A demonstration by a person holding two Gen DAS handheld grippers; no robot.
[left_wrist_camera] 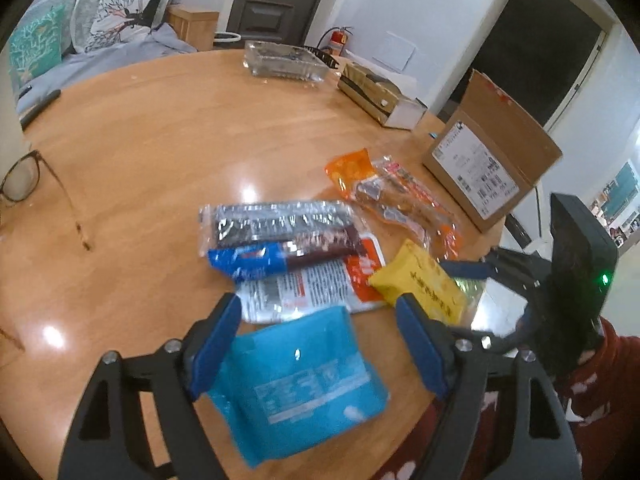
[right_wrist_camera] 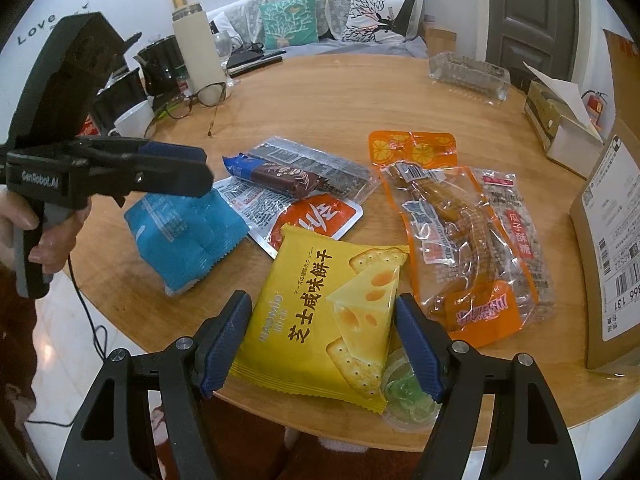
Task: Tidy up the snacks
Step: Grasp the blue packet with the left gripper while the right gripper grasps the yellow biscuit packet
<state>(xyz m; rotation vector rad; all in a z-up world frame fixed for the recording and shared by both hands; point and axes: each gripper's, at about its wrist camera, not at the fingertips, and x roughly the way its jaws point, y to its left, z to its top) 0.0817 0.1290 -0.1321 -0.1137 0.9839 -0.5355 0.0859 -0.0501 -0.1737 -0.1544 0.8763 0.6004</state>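
Snacks are spread over the near part of a round wooden table (right_wrist_camera: pixel 320 80). A blue packet (left_wrist_camera: pixel 304 380) is seen between the spread blue pads of the left gripper (left_wrist_camera: pixel 318 340), which is open wide with nothing clamped; whether the pads touch the packet cannot be told. In the right wrist view that gripper (right_wrist_camera: pixel 176 168) is held level above the blue packet (right_wrist_camera: pixel 188 236), a hand (right_wrist_camera: pixel 28 236) wrapped round its grip. A yellow cracker pack (right_wrist_camera: pixel 324 320) lies at the table's near edge between the pads of the right gripper (right_wrist_camera: pixel 322 340), which is also open wide and grips nothing. A green jelly cup (right_wrist_camera: pixel 404 396) is tucked beside the pack's corner, by the right-hand pad. Beyond, a brown bar (right_wrist_camera: pixel 280 178), a silver-and-red sachet (right_wrist_camera: pixel 304 216) and orange packets (right_wrist_camera: pixel 460 232) lie close together. A cardboard box (right_wrist_camera: pixel 608 248) stands at the right edge.
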